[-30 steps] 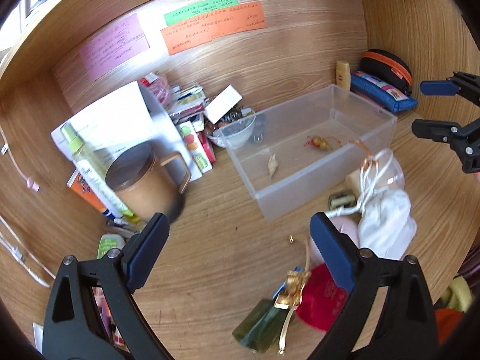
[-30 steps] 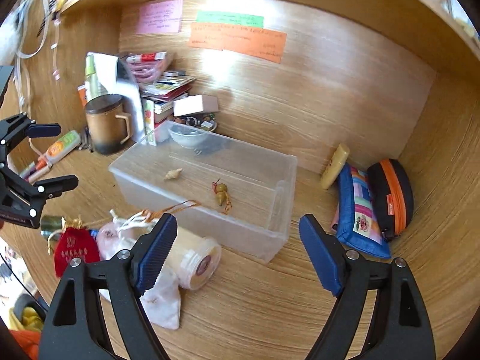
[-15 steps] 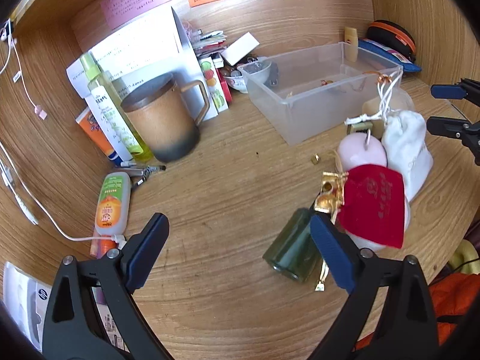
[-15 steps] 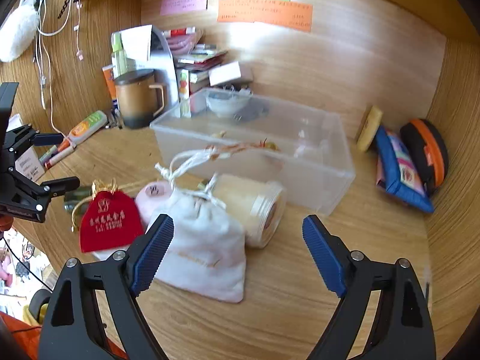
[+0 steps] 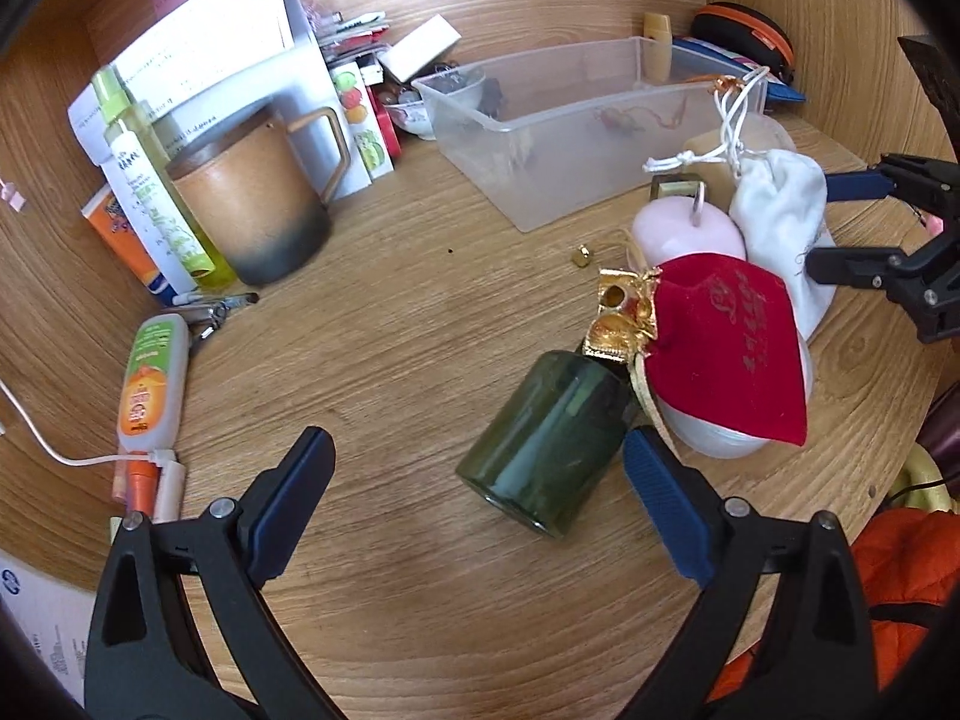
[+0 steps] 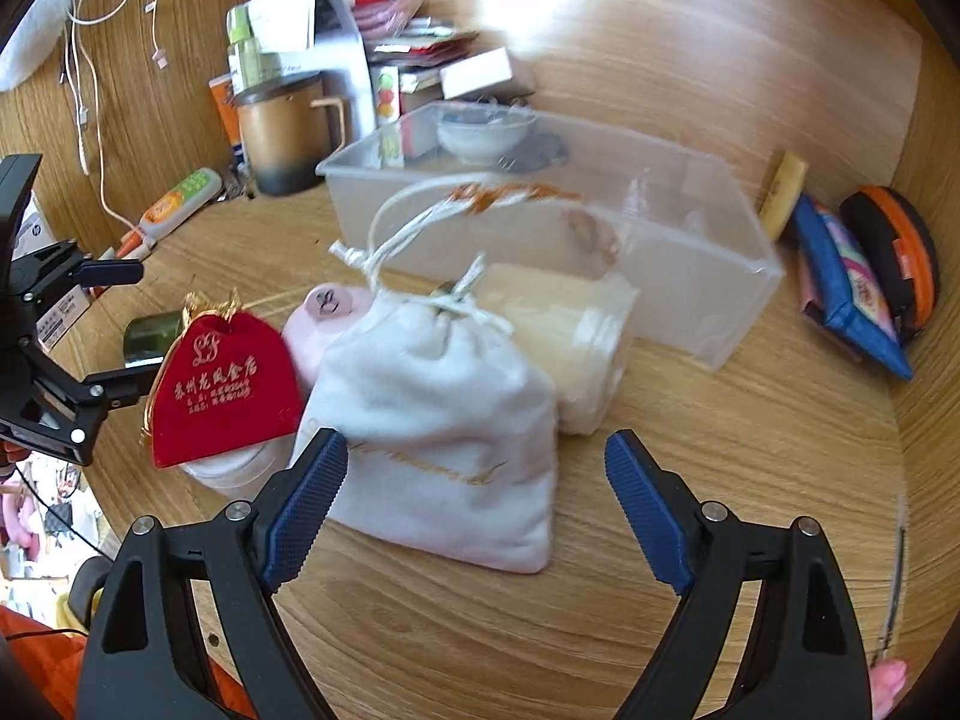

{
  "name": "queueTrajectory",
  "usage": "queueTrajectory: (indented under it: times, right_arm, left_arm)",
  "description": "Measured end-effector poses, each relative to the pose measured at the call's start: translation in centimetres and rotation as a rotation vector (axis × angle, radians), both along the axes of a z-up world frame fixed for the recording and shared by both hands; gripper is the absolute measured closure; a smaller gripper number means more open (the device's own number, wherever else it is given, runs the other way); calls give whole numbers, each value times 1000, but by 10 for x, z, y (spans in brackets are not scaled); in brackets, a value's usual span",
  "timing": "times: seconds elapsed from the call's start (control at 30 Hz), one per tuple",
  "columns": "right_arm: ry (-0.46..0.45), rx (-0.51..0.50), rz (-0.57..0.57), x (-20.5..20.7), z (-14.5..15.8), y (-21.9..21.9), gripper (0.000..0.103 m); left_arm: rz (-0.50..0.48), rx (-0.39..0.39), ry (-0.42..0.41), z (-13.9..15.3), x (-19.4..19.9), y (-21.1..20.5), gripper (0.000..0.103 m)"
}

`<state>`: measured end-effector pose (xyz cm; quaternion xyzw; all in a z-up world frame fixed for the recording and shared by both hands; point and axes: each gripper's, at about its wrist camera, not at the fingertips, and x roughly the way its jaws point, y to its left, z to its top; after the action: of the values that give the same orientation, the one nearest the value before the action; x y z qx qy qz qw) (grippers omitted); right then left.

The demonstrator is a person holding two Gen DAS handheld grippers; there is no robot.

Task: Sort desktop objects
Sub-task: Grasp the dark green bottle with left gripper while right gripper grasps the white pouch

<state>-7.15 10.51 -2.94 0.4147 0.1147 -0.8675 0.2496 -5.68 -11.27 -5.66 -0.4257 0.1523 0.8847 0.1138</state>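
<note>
The left tool (image 5: 477,468) is standing wide open with nothing in it, and the right tool (image 6: 474,468) is standing wide open too, empty. Both are pointing down at a heap near the front edge of the table (image 5: 390,324).

The biggest thing is the clear box (image 6: 690,276), sitting toward the back of the table, with a few small bits inside. Just in front of it the white bag (image 6: 444,438) is lying between the right tool's blue pads, not pinched yet. It is leaning on a cream jar (image 6: 576,336) lying on its side. The red bag (image 5: 726,348) is resting over a pink thing (image 5: 684,228), and the green bottle (image 5: 546,450) is lying on its side at the left tool's right pad.

The things are touching, so pulling one could be dragging the others. The white bag's long strings could be catching on the box. The bottle and jar could be rolling away if bumped.
</note>
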Motion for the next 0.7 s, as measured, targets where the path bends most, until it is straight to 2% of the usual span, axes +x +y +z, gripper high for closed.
queueTrajectory:
  times: [0.27, 0.43, 0.53, 0.67, 0.7]
  right_arm:
    - [-36, -24, 2, -8, -13, -10, 17]
    - [-114, -94, -6, -20, -22, -6, 18]
    - [-115, -108, -8, -22, -23, -5, 19]
    - [-114, -115, 16, -21, -23, -8, 28]
    - [-113, -115, 17, -21, -23, -9, 30]
  left_arm:
    - [-34, 16, -3, -5, -9, 9, 5]
    - [-37, 38, 10, -4, -9, 8, 5]
    - [-20, 41, 19, -5, -10, 6, 5]
    - [9, 45, 31, -5, -10, 1, 6]
    - [13, 46, 32, -5, -10, 0, 11]
